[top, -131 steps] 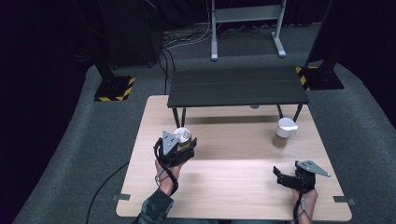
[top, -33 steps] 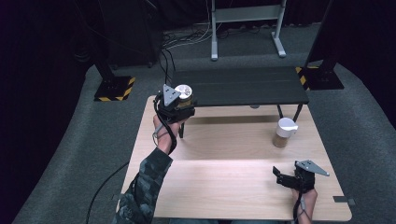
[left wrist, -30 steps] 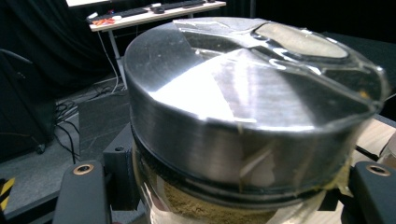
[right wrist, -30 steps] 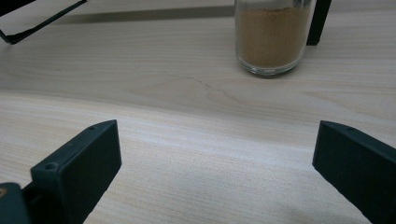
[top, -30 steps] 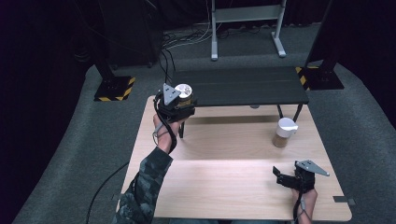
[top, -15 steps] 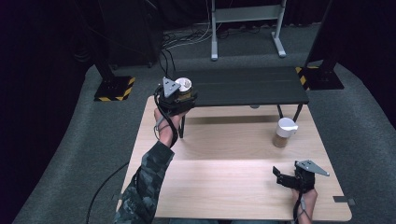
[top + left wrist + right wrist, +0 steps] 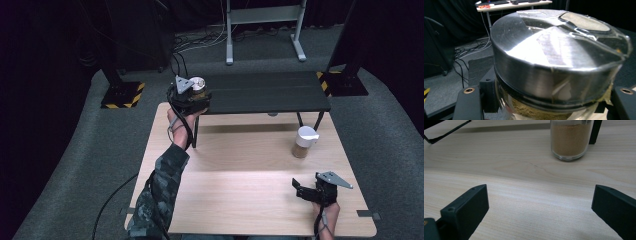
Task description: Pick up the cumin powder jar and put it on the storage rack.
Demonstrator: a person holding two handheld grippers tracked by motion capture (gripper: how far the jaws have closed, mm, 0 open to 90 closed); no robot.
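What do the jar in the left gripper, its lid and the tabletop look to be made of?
The jar looks like clear glass or plastic: the tan powder shows through its wall. Its lid looks like brushed metal, silvery with fine streaks and soft glare, under what seems clear tape or film. The tabletop looks like pale wood or wood-look laminate, matte, with visible grain. The left gripper holds the jar.

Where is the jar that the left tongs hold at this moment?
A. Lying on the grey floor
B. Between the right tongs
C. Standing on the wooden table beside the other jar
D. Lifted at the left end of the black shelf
D: in the high view the left tongs grip the jar at the left end of the black shelf, above the wooden table.
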